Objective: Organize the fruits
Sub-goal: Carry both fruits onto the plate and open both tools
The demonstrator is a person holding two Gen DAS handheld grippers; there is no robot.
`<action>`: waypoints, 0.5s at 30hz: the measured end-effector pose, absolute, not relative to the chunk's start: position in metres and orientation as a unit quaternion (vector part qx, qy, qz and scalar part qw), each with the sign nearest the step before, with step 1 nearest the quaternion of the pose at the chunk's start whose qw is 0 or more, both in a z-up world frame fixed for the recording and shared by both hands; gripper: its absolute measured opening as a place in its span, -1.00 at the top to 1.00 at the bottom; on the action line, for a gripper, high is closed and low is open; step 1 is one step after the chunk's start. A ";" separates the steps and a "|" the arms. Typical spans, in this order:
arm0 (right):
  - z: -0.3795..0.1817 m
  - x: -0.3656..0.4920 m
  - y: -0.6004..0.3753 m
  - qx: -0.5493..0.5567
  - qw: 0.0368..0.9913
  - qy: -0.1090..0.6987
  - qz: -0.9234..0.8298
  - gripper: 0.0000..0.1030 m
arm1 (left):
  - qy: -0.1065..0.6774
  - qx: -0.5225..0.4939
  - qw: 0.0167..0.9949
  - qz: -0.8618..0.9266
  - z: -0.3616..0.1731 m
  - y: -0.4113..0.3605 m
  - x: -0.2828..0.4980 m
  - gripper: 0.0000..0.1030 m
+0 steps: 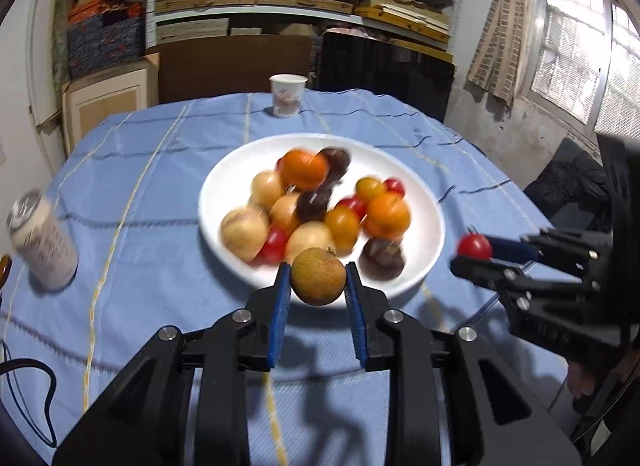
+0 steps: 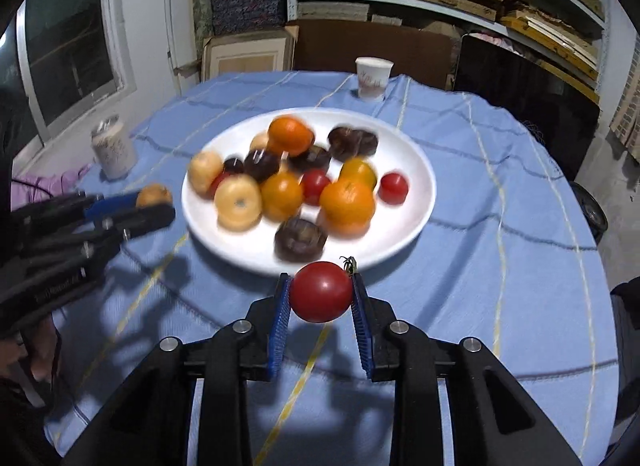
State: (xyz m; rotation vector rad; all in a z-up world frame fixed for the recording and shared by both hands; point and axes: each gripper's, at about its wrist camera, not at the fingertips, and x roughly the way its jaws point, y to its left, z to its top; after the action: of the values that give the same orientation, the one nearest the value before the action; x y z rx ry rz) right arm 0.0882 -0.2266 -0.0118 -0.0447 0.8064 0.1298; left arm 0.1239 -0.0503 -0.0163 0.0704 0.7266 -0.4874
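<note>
Two fruits held clear of the white plate (image 2: pixel 416 169) at its near rim, mid-sort: left gripper (image 1: pixel 318 286) clamped on a round, rough tan fruit (image 1: pixel 318 281), right gripper (image 2: pixel 322 298) clamped on a smooth, glossy red tomato (image 2: pixel 321 297) with a green stem. Still piled on the plate: oranges, pale fruits, dark wrinkled ones, small tomatoes. Next, probably carrying each to its own spot on the blue woven tablecloth (image 2: pixel 500 266), squeezing gently

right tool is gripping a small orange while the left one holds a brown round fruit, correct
Not quite. The right tool is shut on a red tomato, not a small orange; the right wrist view shows it. The left tool does hold a brown round fruit.
</note>
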 end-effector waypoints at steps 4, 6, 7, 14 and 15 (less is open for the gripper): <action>0.009 0.125 -0.230 -0.021 0.924 0.377 0.063 0.42 | 0.341 0.044 0.909 -0.233 0.003 -0.072 0.148 0.49; 0.012 0.145 -0.233 -0.016 0.924 0.377 0.062 0.41 | 0.345 0.045 0.909 -0.228 0.006 -0.078 0.162 0.48; 0.012 0.154 -0.233 -0.013 0.924 0.377 0.064 0.40 | 0.348 0.045 0.910 -0.221 0.005 -0.081 0.171 0.48; 0.004 0.179 -0.245 0.021 0.922 0.381 0.063 -0.07 | 0.382 0.026 0.905 -0.186 -0.007 -0.070 0.201 -0.52; 0.005 0.174 -0.247 0.024 0.923 0.380 0.059 -0.07 | 0.376 0.026 0.908 -0.183 -0.005 -0.066 0.195 -0.67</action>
State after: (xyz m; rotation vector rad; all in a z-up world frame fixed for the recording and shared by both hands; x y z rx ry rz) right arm 0.1743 -0.2470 0.0045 0.0501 0.7795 0.1217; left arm 0.1952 -0.0661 -0.0046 0.0536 0.7765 -0.3777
